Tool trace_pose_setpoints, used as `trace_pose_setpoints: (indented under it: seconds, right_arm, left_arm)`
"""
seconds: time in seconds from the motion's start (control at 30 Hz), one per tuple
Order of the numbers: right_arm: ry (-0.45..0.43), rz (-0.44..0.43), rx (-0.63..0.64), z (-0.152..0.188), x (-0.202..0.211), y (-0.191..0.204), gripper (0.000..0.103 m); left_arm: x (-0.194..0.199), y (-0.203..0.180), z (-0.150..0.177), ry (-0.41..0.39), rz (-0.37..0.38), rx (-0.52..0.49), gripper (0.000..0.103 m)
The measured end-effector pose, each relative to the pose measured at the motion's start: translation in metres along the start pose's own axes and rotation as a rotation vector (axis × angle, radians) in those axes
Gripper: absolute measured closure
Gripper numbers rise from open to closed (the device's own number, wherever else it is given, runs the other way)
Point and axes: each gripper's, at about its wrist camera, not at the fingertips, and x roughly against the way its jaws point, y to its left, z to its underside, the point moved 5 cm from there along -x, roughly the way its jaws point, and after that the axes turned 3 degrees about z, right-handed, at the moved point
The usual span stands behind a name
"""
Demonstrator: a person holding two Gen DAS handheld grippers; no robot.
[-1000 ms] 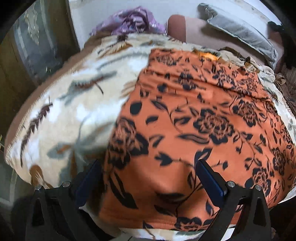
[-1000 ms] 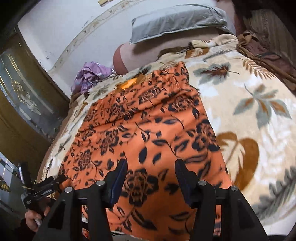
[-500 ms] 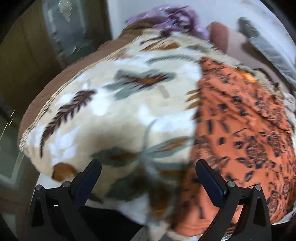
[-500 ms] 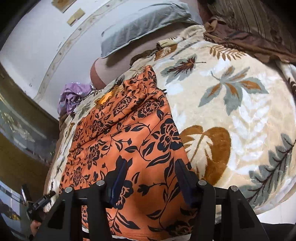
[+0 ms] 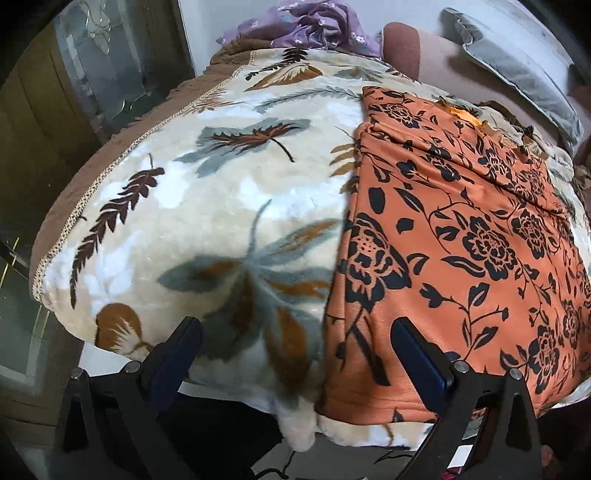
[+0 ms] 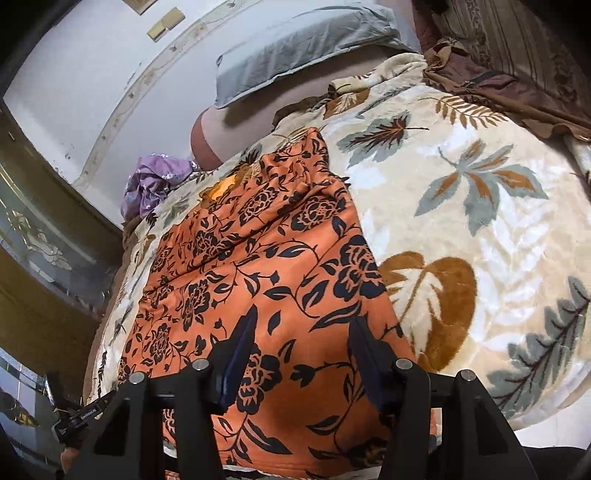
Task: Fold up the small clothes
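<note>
Orange floral garment lies spread flat on the leaf-print blanket, filling lower right of the left view, seemingly laid out ready for folding. Left gripper gapes wide, empty, straddling its near hem corner; right gripper half-open, empty, above the hem. Farther back: one purple bundle, one grey pillow.
</note>
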Motion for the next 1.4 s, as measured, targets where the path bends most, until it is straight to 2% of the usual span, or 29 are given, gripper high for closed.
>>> trace_pose_setpoints:
  seconds: [0.1,0.2,0.43,0.83,1.13,1.4]
  right_arm:
    - [-0.002,0.009,0.006,0.001,0.002,-0.003,0.046]
    - [-0.002,0.014,0.016,0.001,0.001,-0.002,0.046]
    - [0.000,0.004,0.054,0.001,-0.004,0.009,0.046]
    - [0.002,0.001,0.056,0.000,-0.009,0.012,0.046]
    - [0.007,0.001,0.058,0.000,-0.010,0.011,0.046]
    - [0.033,0.040,0.044,0.004,-0.015,0.005,0.046]
  left_arm:
    - [0.003,-0.005,0.001,-0.022,-0.009,0.014,0.001]
    - [0.007,-0.018,-0.003,-0.064,-0.057,-0.029,0.001]
    - [0.021,-0.036,-0.011,-0.135,-0.091,-0.087,0.001]
    - [0.028,-0.041,-0.016,-0.158,-0.087,-0.083,0.001]
    - [0.022,-0.042,-0.011,-0.130,-0.080,-0.087,0.001]
    - [-0.008,-0.023,0.004,0.007,-0.061,-0.021,0.001]
